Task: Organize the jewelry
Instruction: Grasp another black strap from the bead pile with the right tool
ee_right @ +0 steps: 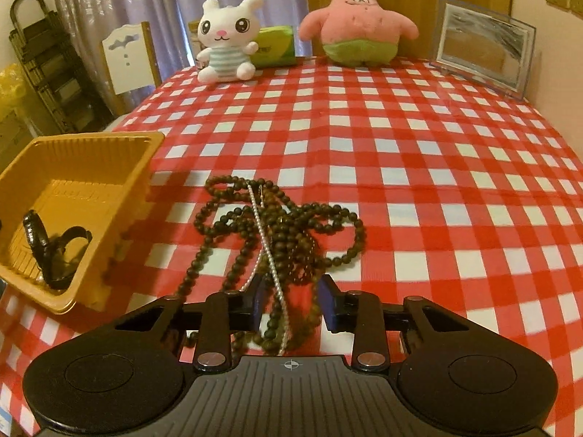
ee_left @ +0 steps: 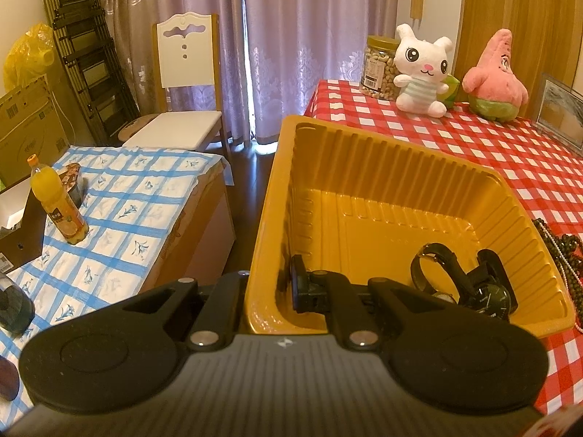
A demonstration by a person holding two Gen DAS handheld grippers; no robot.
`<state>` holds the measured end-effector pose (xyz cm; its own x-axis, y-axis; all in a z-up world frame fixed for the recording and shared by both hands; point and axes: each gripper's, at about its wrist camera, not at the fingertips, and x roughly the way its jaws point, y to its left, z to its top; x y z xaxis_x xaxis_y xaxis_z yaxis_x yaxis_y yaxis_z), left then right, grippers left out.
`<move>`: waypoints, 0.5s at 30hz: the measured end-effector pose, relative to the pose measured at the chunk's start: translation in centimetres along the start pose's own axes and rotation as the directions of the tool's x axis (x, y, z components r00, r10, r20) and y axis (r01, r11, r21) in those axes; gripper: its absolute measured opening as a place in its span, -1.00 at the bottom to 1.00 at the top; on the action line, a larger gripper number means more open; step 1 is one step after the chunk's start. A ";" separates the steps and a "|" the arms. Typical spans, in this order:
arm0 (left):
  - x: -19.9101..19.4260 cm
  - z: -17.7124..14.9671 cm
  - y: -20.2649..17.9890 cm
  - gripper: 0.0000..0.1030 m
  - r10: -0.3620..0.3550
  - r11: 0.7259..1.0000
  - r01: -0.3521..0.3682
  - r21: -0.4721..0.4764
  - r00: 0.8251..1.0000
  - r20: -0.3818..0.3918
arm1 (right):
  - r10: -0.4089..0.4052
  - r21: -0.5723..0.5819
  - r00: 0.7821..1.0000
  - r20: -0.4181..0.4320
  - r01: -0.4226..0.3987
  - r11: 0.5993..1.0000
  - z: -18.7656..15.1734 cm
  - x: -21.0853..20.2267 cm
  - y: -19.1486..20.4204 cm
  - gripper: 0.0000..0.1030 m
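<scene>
A yellow plastic tray stands on the red checked table, also in the right wrist view. Two black watches lie in its near corner, seen too in the right wrist view. My left gripper is shut on the tray's left wall, one finger inside and one outside. A tangle of dark bead necklaces with a thin pearl strand lies right of the tray. My right gripper is open, its fingers astride the near end of the beads.
A white bunny plush, a pink starfish plush, a green pack and a framed picture stand at the table's far edge. A nut jar is there too. Left is a blue-checked surface with a juice bottle.
</scene>
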<state>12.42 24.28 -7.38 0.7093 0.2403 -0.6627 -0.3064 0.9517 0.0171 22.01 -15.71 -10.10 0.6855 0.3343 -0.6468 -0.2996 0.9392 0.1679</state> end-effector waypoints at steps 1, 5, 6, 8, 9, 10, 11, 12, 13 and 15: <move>0.0 0.0 0.0 -0.85 0.001 1.000 -0.001 0.000 1.000 0.000 | -0.001 -0.009 1.000 0.001 0.001 1.000 0.2 0.4 -0.1 -0.44; 0.0 0.1 0.0 -0.85 0.002 1.000 -0.002 0.001 1.000 0.000 | 0.002 -0.026 1.000 0.001 -0.002 1.000 1.0 1.7 -0.7 -0.53; 0.0 0.0 0.0 -0.85 0.002 1.000 -0.002 0.002 1.000 0.001 | 0.001 -0.032 1.000 0.000 -0.001 0.999 1.2 2.0 -0.8 -0.54; 0.0 0.1 0.0 -0.85 0.003 1.000 -0.003 0.002 1.000 0.001 | 0.005 -0.045 1.000 -0.002 -0.005 0.999 1.6 2.6 -1.1 -0.55; 0.0 0.1 0.0 -0.85 0.003 1.000 -0.003 0.001 1.000 0.001 | 0.004 -0.051 1.000 -0.003 -0.004 0.999 1.8 2.9 -1.2 -0.56; 0.0 0.1 0.1 -0.85 0.003 1.000 -0.003 0.001 1.000 0.001 | 0.003 -0.053 1.000 -0.006 -0.004 0.999 1.9 3.2 -1.3 -0.56; 0.0 0.1 0.0 -0.85 0.002 1.000 -0.002 0.000 1.000 0.001 | 0.009 -0.050 1.000 -0.011 -0.010 0.999 2.0 3.4 -1.5 -0.56; 0.0 0.1 0.0 -0.85 0.003 1.000 -0.003 0.000 1.000 0.001 | 0.018 -0.041 1.000 -0.014 -0.019 0.999 2.2 3.7 -1.7 -0.56; 0.0 0.1 0.0 -0.85 0.004 1.000 -0.004 -0.001 1.000 0.000 | 0.026 -0.031 0.999 -0.019 -0.027 0.999 2.2 3.9 -1.8 -0.57; -0.1 0.0 0.0 -0.85 0.004 1.000 -0.004 -0.001 1.000 0.000 | 0.041 -0.020 0.999 -0.029 -0.042 0.999 2.3 4.1 -1.9 -0.64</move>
<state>12.36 24.31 -7.29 0.7079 0.2445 -0.6626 -0.3100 0.9505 0.0196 26.87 -15.90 -11.38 0.6533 0.3702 -0.6604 -0.3413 0.9226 0.1797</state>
